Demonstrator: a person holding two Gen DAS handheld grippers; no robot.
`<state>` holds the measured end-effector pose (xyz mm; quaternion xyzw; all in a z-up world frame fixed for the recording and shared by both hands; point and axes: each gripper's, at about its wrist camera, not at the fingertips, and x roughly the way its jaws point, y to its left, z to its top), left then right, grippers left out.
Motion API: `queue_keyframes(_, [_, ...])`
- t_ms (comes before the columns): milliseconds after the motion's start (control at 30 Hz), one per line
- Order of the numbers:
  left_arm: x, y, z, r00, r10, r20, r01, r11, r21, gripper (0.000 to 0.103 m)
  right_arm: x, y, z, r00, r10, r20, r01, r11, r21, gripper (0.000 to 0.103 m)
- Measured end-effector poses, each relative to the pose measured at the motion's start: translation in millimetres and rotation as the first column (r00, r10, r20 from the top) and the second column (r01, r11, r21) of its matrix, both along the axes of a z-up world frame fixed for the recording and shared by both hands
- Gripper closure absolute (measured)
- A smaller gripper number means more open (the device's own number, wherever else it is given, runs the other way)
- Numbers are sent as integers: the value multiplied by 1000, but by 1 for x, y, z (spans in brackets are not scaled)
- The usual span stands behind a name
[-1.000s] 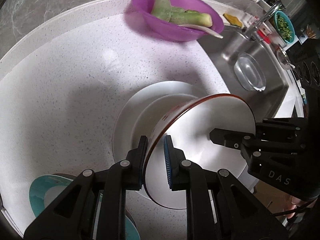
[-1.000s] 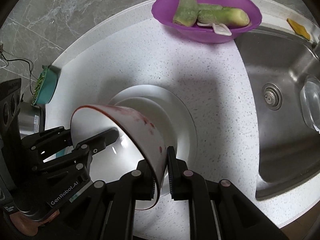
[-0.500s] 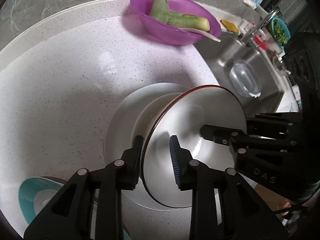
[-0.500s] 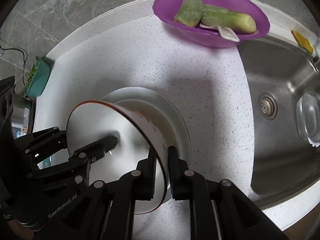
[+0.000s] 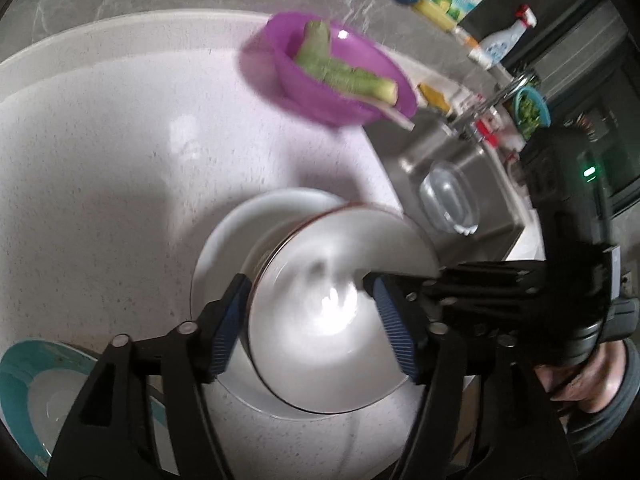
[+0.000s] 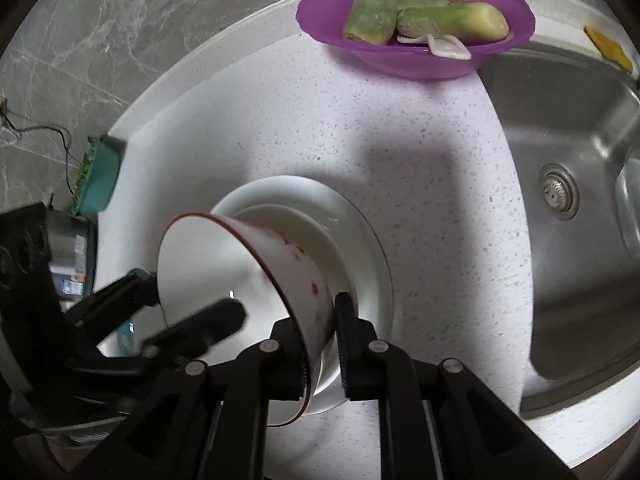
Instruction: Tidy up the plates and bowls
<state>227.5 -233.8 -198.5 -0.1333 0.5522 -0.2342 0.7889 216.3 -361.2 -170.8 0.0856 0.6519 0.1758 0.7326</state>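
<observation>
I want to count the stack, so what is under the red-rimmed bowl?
Under the red-rimmed bowl sits a white plate holding a smaller white dish, on the counter. The bowl covers the stack's middle, so more pieces cannot be ruled out.

Both wrist views close, angled steeply down, facing each other, sharing white bowl (image 5: 320,320) on plate (image 6: 360,240)

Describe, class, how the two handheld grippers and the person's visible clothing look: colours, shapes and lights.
Both the left gripper and the right gripper are black linkage frames with silver pivot pins. The left's finger pads are ribbed blue. The right's body shows a green light. A dark sleeve covers the wrist.
</observation>
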Motion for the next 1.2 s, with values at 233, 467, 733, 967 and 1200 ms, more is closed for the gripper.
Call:
queue_keyframes(233, [6,21,21,995,79,56,-77,996,-35,27,11,7,-2,999,33,-9,-34,998,-50,92])
queue_keyframes(467, [11,41,26,990,135,49,-133,990,-54,27,15,17,-1,997,74,0,-74,990,-124,91])
queue_keyframes(733, [10,51,21,987,160,21,-159,985,-62,27,5,32,1,989,141,36,-132,972,-195,75])
queue_keyframes(967, [9,60,18,983,181,10,-180,981,-69,27,-1,49,6,978,198,66,-174,948,-267,54])
queue_keyframes(1200, [8,71,17,976,217,-1,-216,973,-80,27,-5,66,7,954,287,84,-232,888,-397,51])
